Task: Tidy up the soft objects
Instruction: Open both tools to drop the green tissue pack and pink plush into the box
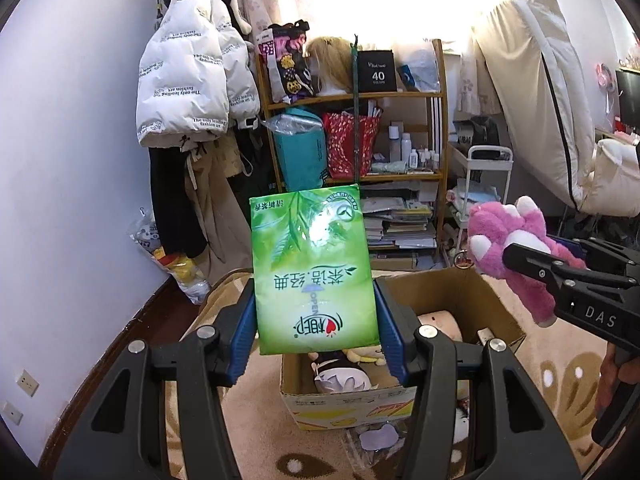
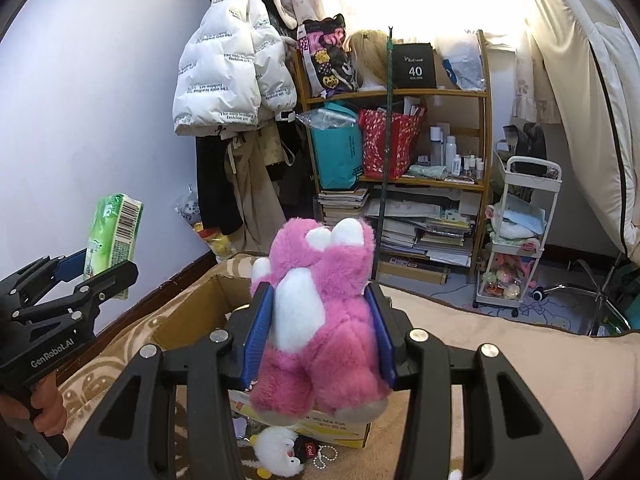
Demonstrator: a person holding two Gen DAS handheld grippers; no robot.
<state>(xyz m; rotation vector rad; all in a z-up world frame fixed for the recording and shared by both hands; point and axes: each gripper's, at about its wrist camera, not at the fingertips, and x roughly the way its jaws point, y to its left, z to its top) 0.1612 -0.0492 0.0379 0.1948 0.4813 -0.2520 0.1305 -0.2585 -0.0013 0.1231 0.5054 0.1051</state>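
Observation:
My left gripper (image 1: pixel 316 320) is shut on a green tissue pack (image 1: pixel 312 268) and holds it upright above an open cardboard box (image 1: pixel 500 308). The pack also shows in the right wrist view (image 2: pixel 114 236). My right gripper (image 2: pixel 320 332) is shut on a pink plush bear (image 2: pixel 320 316) and holds it above the same box (image 2: pixel 188 312). The bear also shows at the right of the left wrist view (image 1: pixel 508 248). Soft dolls (image 1: pixel 344 368) lie inside the box.
The box stands on a beige patterned blanket (image 1: pixel 568 360). A white plush toy (image 2: pixel 276 452) lies in front of the box. A wooden shelf (image 2: pixel 400 136) with bags and books, hanging coats (image 1: pixel 192 88) and a white cart (image 2: pixel 516 240) stand behind.

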